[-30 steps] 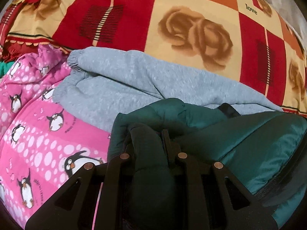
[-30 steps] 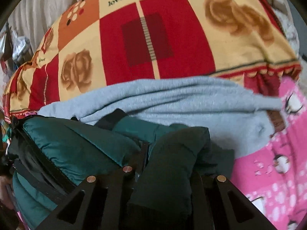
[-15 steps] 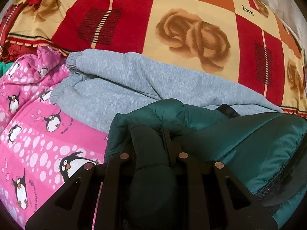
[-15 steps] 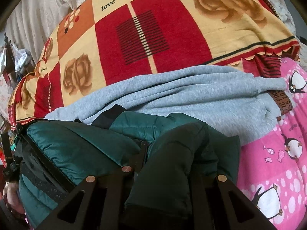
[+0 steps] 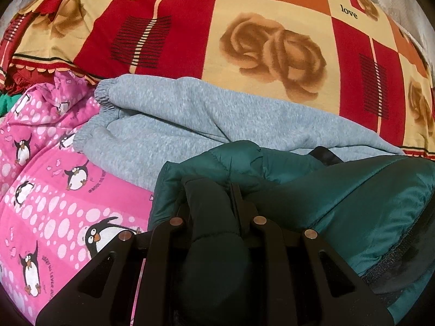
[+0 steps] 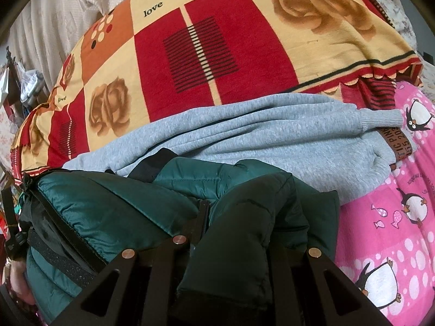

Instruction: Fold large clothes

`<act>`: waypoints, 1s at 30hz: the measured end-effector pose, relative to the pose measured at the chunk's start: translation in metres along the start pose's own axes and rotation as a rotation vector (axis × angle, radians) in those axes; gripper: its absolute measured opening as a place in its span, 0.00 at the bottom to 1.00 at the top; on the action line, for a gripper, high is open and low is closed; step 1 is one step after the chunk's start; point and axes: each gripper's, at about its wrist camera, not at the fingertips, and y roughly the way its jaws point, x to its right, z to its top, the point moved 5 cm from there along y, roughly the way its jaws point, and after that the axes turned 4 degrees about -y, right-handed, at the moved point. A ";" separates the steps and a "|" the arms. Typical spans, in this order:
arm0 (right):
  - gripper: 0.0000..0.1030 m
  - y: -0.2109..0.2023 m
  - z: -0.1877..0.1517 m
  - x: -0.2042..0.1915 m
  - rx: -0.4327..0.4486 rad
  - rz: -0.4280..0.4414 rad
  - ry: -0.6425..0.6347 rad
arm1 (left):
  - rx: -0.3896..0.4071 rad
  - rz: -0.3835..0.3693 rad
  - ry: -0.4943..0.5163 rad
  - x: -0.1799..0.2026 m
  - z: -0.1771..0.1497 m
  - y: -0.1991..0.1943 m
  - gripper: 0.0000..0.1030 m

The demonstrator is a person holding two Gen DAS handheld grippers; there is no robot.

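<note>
- Left wrist view: the left claw (image 5: 214, 198) is clamped on a dark green fold of the green padded jacket (image 5: 353, 190), which bulges up between its two black fingers.
- Most of the jacket spreads to the right of that claw, its shiny quilted surface ending in a black edge strip at lower right.
- Beyond the jacket lies a grey sweatshirt (image 5: 190, 119), bunched, with an elastic cuff pointing to the upper left; the jacket overlaps its near edge.
- Both garments rest on a pink penguin-print blanket (image 5: 54, 203), and behind them is a red, orange and cream rose-patterned blanket (image 5: 272, 27) printed with the word "love".
- Right wrist view: the right claw (image 6: 236, 231) is closed on another thick fold of the same jacket (image 6: 108, 212), whose bulk lies to the left.
- From this side the sweatshirt (image 6: 272, 135) shows a ribbed cuff and a brown label at the right, next to the penguin blanket (image 6: 394, 231).
- A bit of a hand (image 6: 19, 285) shows at the lower left edge.
</note>
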 end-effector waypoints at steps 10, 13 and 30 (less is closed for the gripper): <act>0.15 -0.002 0.001 0.003 0.013 0.013 0.024 | 0.004 -0.005 -0.005 0.001 0.001 0.000 0.17; 0.18 -0.006 0.001 0.002 0.006 0.017 0.038 | 0.004 -0.006 -0.006 0.000 0.001 -0.001 0.17; 0.37 -0.058 0.024 -0.003 -0.136 0.084 0.294 | -0.169 -0.087 -0.043 0.000 0.048 -0.044 0.50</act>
